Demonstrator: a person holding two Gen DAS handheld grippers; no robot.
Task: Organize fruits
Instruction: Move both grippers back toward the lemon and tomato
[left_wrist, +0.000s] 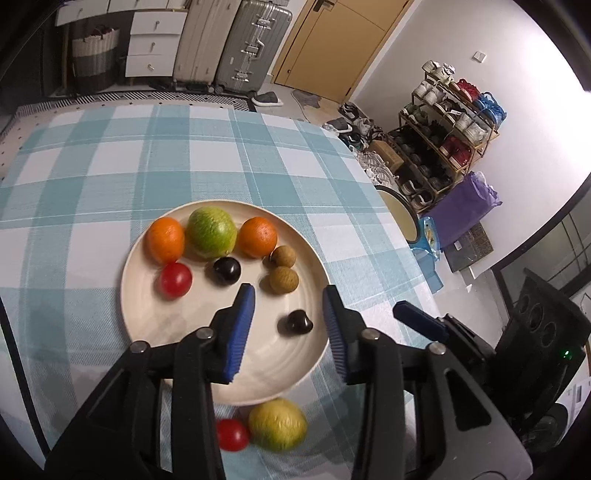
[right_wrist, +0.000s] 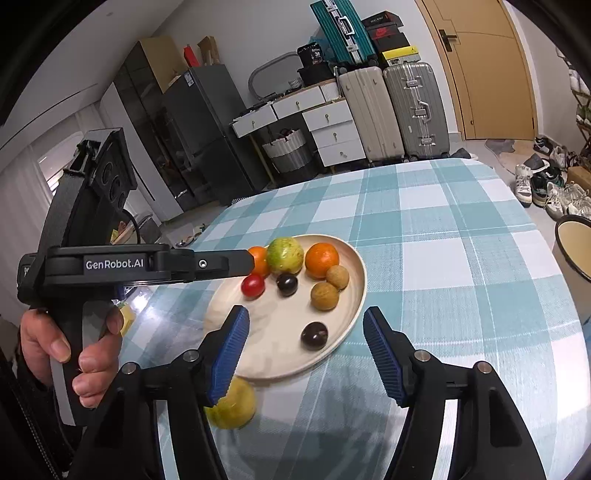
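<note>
A cream plate (left_wrist: 177, 325) (right_wrist: 354, 295) on the checked cloth holds two oranges (left_wrist: 257, 236), a green fruit (left_wrist: 211, 232), a red tomato (left_wrist: 175, 280), two brown longans (left_wrist: 283, 279) and two dark plums (left_wrist: 295, 322) (right_wrist: 314, 335). Off the plate at its near rim lie a yellow-green fruit (left_wrist: 277, 424) (right_wrist: 232, 404) and a second red tomato (left_wrist: 232, 435). My left gripper (left_wrist: 289, 302) is open and empty above the plate's near part, around the nearer plum. My right gripper (right_wrist: 306, 325) is open and empty over the plate's near edge; it also shows in the left wrist view (left_wrist: 421, 321).
The round table's checked cloth (right_wrist: 443, 258) extends far and right. An enamel basin (right_wrist: 572, 251) stands off the table's right side. Suitcases (right_wrist: 413, 107), drawers, a shoe rack (left_wrist: 443, 140) and shoes are on the floor beyond.
</note>
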